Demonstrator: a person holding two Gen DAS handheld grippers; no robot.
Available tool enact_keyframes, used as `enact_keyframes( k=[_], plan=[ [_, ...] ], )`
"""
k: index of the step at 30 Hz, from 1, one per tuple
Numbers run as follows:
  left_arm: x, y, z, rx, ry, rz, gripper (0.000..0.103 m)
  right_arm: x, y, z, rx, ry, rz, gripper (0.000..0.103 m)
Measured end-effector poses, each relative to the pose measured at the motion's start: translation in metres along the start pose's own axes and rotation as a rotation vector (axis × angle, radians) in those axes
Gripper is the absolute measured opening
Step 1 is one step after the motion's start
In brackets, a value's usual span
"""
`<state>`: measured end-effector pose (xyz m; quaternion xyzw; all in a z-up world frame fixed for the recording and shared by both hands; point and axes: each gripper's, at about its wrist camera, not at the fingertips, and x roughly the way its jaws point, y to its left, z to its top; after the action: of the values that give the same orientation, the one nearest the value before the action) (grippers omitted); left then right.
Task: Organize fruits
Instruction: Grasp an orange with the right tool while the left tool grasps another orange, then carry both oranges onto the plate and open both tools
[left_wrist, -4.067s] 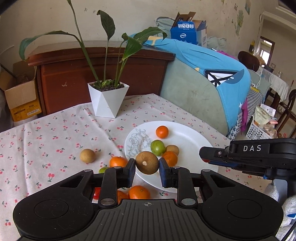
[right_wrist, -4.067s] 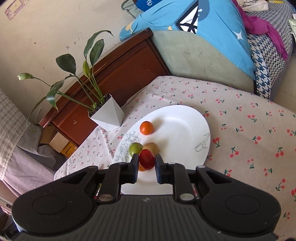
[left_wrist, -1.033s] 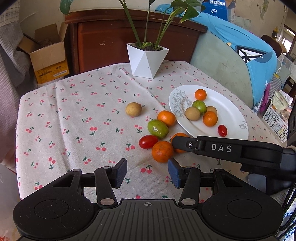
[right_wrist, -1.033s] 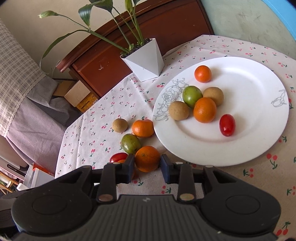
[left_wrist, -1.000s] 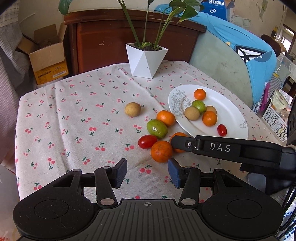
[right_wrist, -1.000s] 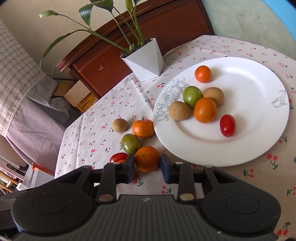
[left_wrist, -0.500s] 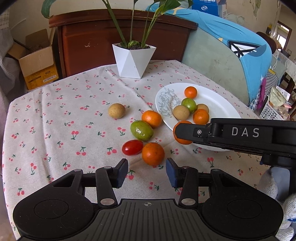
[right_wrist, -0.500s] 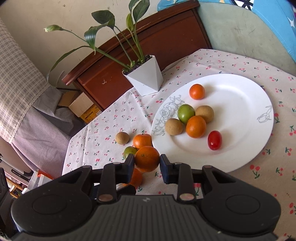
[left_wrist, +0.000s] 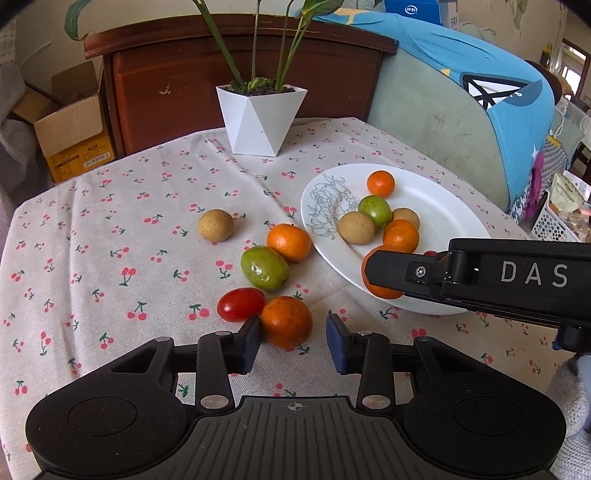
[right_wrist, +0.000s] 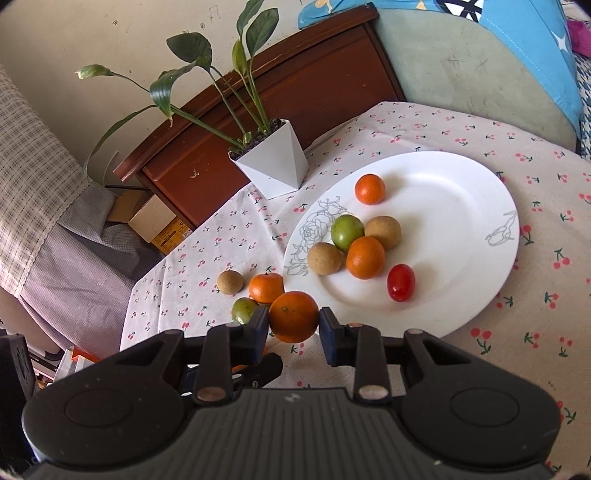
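Observation:
A white plate (left_wrist: 443, 206) (right_wrist: 461, 206) on the cherry-print cloth holds several fruits: oranges, a green fruit, brown fruits and a red tomato (right_wrist: 400, 282). My right gripper (right_wrist: 293, 325) is shut on an orange (right_wrist: 293, 315) and holds it above the cloth by the plate's near-left rim; it also shows in the left wrist view (left_wrist: 380, 273). My left gripper (left_wrist: 293, 341) is open, its jaws on either side of another orange (left_wrist: 286, 321) on the cloth. A red tomato (left_wrist: 240, 304), a green fruit (left_wrist: 264, 267), an orange (left_wrist: 289, 242) and a brown fruit (left_wrist: 215, 230) lie nearby.
A white potted plant (left_wrist: 260, 118) (right_wrist: 273, 162) stands at the back of the table. Behind it is a wooden cabinet (left_wrist: 184, 81). A cardboard box (left_wrist: 70, 122) sits on the floor at left. A sofa with a blue cloth (left_wrist: 461, 103) is at right.
My right gripper has lifted an orange off the cloth and carried it toward the plate. My left gripper has moved forward, so its open jaws now flank the other orange.

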<state>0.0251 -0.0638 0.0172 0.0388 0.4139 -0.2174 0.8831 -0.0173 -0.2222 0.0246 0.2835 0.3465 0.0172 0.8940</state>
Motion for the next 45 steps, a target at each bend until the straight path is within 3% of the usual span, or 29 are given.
enact_keyframes(
  k=[2, 12, 18, 24, 34, 45],
  plan=[
    [0.001, -0.001, 0.0, 0.001, -0.001, 0.002, 0.027, -0.001, -0.001, 0.0, 0.003, -0.001, -0.003, 0.03],
    [-0.014, -0.002, 0.005, -0.01, -0.037, -0.017, 0.027, -0.008, -0.003, 0.005, 0.018, -0.02, 0.0, 0.03],
    [-0.037, 0.002, 0.028, -0.044, -0.134, -0.071, 0.027, -0.033, -0.015, 0.028, 0.057, -0.116, 0.002, 0.03],
    [-0.039, 0.001, 0.053, -0.063, -0.195, -0.113, 0.027, -0.044, -0.033, 0.041, 0.105, -0.192, -0.078, 0.03],
    [-0.005, -0.017, 0.047, -0.026, -0.089, -0.152, 0.027, -0.025, -0.061, 0.033, 0.255, -0.116, -0.159, 0.03],
    [0.008, -0.037, 0.042, 0.035, -0.069, -0.159, 0.029, -0.026, -0.064, 0.031, 0.282, -0.123, -0.172, 0.032]
  ],
)
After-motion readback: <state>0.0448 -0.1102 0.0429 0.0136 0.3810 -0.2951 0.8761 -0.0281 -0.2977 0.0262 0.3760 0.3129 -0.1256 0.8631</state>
